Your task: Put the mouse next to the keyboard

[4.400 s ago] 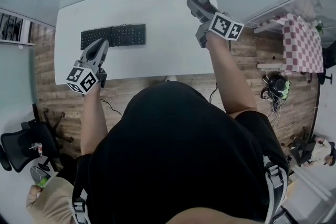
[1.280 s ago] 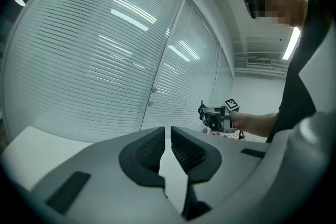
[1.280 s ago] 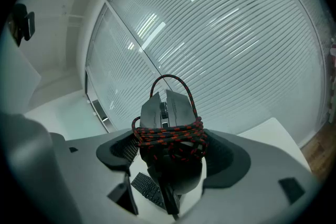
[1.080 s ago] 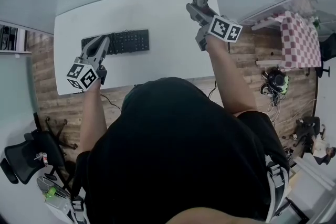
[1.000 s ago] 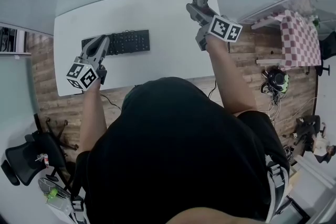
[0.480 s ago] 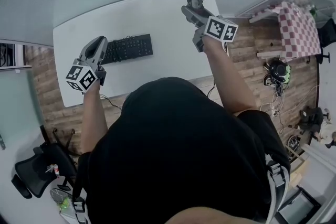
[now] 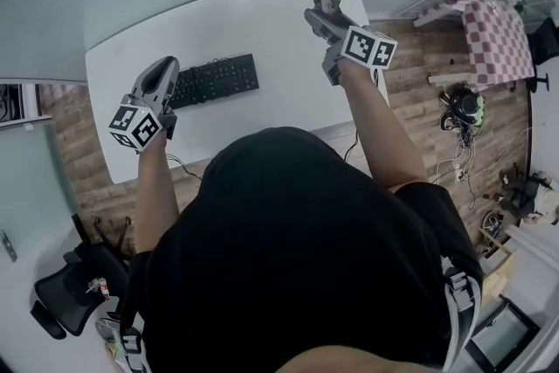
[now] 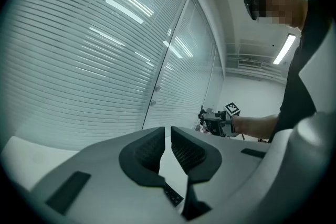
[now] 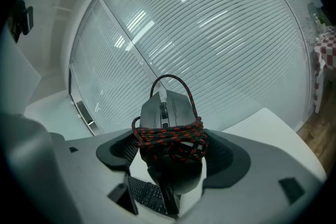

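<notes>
A black mouse, bound in its red-and-black braided cable, is held up off the white table. My right gripper is shut on it; in the head view that gripper hovers over the table's far right corner. The black keyboard lies on the left half of the table, and a strip of it shows under the mouse. My left gripper hangs over the keyboard's left end. Its jaws stand almost together with nothing between them.
White blinds behind glass run along the far side of the table. A small table with a red-checked cloth stands on the wooden floor at the right, with cables beside it. An office chair sits at the lower left.
The head view has shifted, so the table sits more slanted in it. Both grippers keep about the same places, and the right one has held the mouse throughout.
</notes>
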The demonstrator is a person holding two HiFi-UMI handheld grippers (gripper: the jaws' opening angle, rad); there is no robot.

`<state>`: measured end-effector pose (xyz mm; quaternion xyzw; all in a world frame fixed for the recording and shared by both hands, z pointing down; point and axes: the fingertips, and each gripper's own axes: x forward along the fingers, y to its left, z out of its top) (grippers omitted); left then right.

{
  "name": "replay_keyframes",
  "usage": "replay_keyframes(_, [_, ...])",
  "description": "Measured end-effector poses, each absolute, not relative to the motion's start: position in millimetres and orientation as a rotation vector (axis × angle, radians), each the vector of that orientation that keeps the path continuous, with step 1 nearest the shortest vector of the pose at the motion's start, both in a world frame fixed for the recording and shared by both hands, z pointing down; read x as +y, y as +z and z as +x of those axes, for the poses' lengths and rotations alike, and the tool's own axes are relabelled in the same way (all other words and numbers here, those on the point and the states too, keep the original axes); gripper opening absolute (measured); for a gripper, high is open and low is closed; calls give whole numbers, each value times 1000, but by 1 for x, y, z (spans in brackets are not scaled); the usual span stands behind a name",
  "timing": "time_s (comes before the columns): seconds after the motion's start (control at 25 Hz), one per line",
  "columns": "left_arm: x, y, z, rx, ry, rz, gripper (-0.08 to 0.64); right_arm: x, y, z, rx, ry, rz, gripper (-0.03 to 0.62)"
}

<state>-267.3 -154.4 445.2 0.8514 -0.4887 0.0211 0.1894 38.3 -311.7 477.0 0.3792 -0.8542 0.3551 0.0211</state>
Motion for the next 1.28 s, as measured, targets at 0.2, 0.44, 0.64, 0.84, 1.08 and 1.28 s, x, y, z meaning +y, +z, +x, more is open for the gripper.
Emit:
replay_keyframes(0.2, [-164,449,-266,-1353,76,2392,51,-317,491,45,-2617,1125,1204,407])
replay_keyframes(0.44, [-163,458,-300,-1331,78,2398,52,-308,511,20,-2570,1141,1239,407])
replay_keyframes(0.64, [-174,463,-301,-1303,80,2407,52,-308,528,22,-2529,1153,1267,407])
replay_keyframes(0.84, [-185,470,-299,-1274,95,2413,51,-308,549,28,-2475,1174,1296,407])
replay_keyframes(1.08, [-200,477,-297,-1250,113,2414,52,-306,581,36,-2403,1213,1317,407])
replay_keyframes(1.28, [-210,482,-301,-1237,126,2414,52,-299,612,41,-2331,1260,1335,407])
